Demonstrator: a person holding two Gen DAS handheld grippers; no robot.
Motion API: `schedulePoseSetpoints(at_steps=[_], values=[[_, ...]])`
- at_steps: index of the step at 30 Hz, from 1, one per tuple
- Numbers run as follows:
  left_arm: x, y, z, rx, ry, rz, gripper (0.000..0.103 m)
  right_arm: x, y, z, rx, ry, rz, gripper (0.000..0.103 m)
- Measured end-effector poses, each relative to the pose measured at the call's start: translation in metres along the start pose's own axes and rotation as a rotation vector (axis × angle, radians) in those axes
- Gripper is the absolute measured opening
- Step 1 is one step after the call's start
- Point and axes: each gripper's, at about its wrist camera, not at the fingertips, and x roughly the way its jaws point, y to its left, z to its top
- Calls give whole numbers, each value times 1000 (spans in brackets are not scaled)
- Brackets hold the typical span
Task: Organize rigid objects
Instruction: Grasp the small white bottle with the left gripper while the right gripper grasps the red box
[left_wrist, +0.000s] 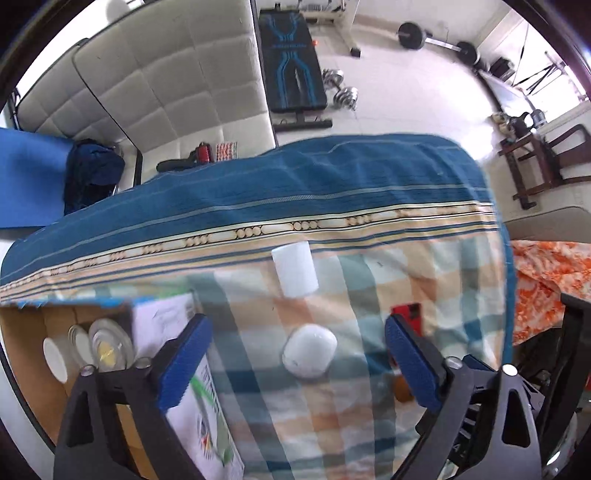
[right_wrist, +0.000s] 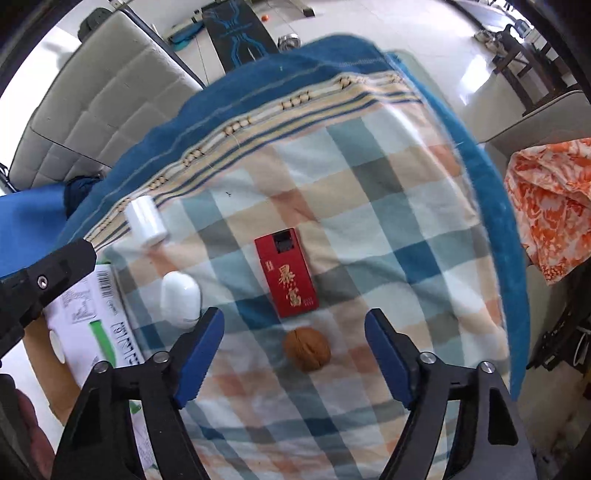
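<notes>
Cardboard is showing at your far left: an open box (left_wrist: 26, 354) with a white printed flap (left_wrist: 207, 417), lying at the left edge of the checked cloth (left_wrist: 369, 417) and holding several round lids or jars (left_wrist: 107, 347), too blurred to tell apart. You are holding the left gripper (left_wrist: 297, 363) above the cloth with its jaws spread wide and nothing between the blue pads (left_wrist: 184, 365). A white rounded case (left_wrist: 309, 355) is sitting on the cloth in line with that gap, apart from both pads. Beyond it, a white cylinder (left_wrist: 294, 268) is standing upright near the striped border of the cloth. To the right, a red box (left_wrist: 408, 314) is partly hidden behind the right-hand pad.

In the right wrist view, the same white cylinder (right_wrist: 145, 220) and white rounded case (right_wrist: 180, 303) are lying at the left, the case just beside the box flap (right_wrist: 96, 317). You are holding the right gripper (right_wrist: 294, 354) with jaws wide and gripping nothing. A walnut (right_wrist: 306, 349) is resting on the cloth (right_wrist: 388, 229) between the two pads, touching neither. The red box (right_wrist: 286, 272), printed with gold characters, is lying flat just beyond the walnut. An orange patterned fabric (right_wrist: 554, 199) is hanging at the far right, off the table.
</notes>
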Motion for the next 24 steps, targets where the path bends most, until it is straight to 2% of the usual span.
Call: schedulePoseSetpoints(at_steps=[2,6,8,14,15,16,17,18,24], values=[[18,1,9,-8,41,-3,69,18,0,8,3,29,4,70],[42,1,21,-13,78,-10,68,43,2,16,3,68,9,64],[54,2,27,-12,106,10,69,56,3,18,1,94,0,57],[85,-2,39,24,168,46,68,66,9,25,-12,106,-36,55],[88,-3,39,33,171,50,50,66,11,26,-15,109,-47,52],[93,-5,38,52,179,64,37,67,14,27,-20,108,-68,50],[95,-4,37,55,183,66,29,67,18,27,-26,104,-80,47],[95,-4,35,57,176,63,29,67,20,27,-34,100,-93,43],[78,-6,23,70,131,59,29,63,21,22,-51,84,-86,38]])
